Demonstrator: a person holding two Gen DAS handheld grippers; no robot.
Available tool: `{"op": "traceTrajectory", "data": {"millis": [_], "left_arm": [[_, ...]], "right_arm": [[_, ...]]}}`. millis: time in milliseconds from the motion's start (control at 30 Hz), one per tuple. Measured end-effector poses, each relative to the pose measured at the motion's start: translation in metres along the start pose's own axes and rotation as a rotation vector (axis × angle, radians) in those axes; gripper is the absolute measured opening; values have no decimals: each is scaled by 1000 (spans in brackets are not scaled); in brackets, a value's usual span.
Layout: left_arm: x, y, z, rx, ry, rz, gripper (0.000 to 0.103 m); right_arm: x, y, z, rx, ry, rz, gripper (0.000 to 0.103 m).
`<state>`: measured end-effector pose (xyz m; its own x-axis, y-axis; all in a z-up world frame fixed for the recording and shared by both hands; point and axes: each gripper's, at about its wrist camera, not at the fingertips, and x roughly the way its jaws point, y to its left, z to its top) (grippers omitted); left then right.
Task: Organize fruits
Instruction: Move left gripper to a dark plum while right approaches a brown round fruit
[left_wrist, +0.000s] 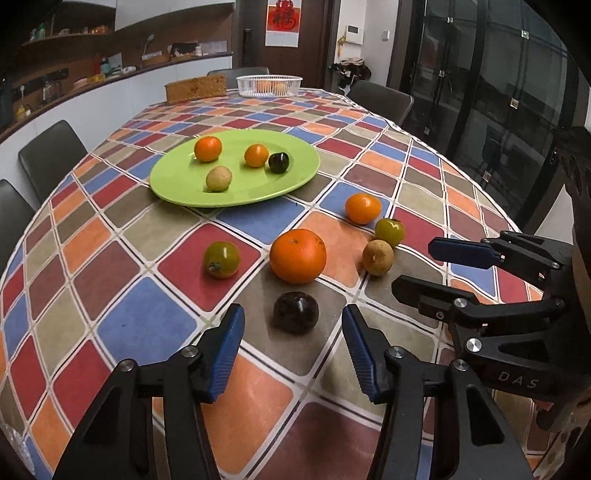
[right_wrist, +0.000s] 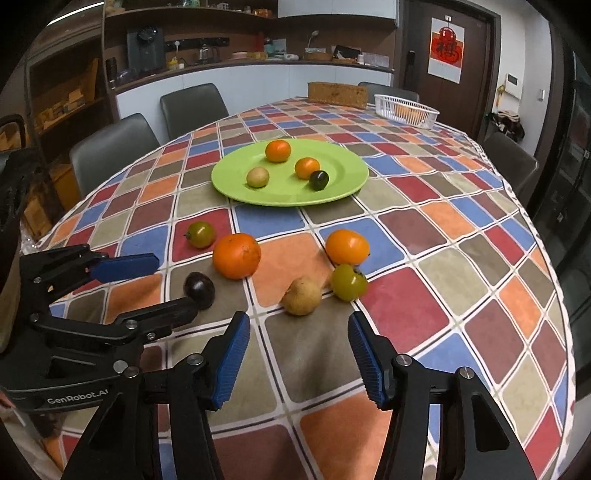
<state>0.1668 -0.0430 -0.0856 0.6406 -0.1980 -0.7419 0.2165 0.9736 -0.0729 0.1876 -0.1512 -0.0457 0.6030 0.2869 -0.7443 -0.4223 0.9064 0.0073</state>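
Note:
A green plate (left_wrist: 177, 181) (right_wrist: 229, 181) holds two small oranges, a tan fruit and a dark plum. On the checked cloth nearer me lie a large orange (left_wrist: 297, 254) (right_wrist: 236, 254), a green-brown fruit (left_wrist: 221, 258), a mandarin (left_wrist: 363, 208), a green fruit (right_wrist: 349, 282), a tan fruit (left_wrist: 377, 257) (right_wrist: 302, 295) and a dark plum (left_wrist: 295, 306) (right_wrist: 199, 288). My left gripper (left_wrist: 293, 313) (right_wrist: 173, 284) is open, its fingertips either side of the dark plum without touching it. My right gripper (right_wrist: 298, 319) (left_wrist: 415, 266) is open just short of the tan fruit.
A white basket (left_wrist: 269, 85) with fruit inside and a woven box (left_wrist: 195, 88) stand at the table's far end. Dark chairs (right_wrist: 110, 147) ring the table. The table's edge curves away on the right, beside dark glass doors.

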Motion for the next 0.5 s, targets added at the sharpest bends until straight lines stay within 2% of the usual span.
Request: {"op": "traceTrajectory", "data": {"millis": [133, 267, 500], "left_arm": [[6, 1, 1, -7, 13, -15, 45], [12, 4, 3, -18, 25, -28, 41], [17, 4, 6, -27, 33, -55, 33]], "right_arm": [[11, -5, 3, 21, 14, 20, 52], [22, -9, 6, 34, 37, 38, 44], [34, -9, 10, 28, 51, 55, 41]]}}
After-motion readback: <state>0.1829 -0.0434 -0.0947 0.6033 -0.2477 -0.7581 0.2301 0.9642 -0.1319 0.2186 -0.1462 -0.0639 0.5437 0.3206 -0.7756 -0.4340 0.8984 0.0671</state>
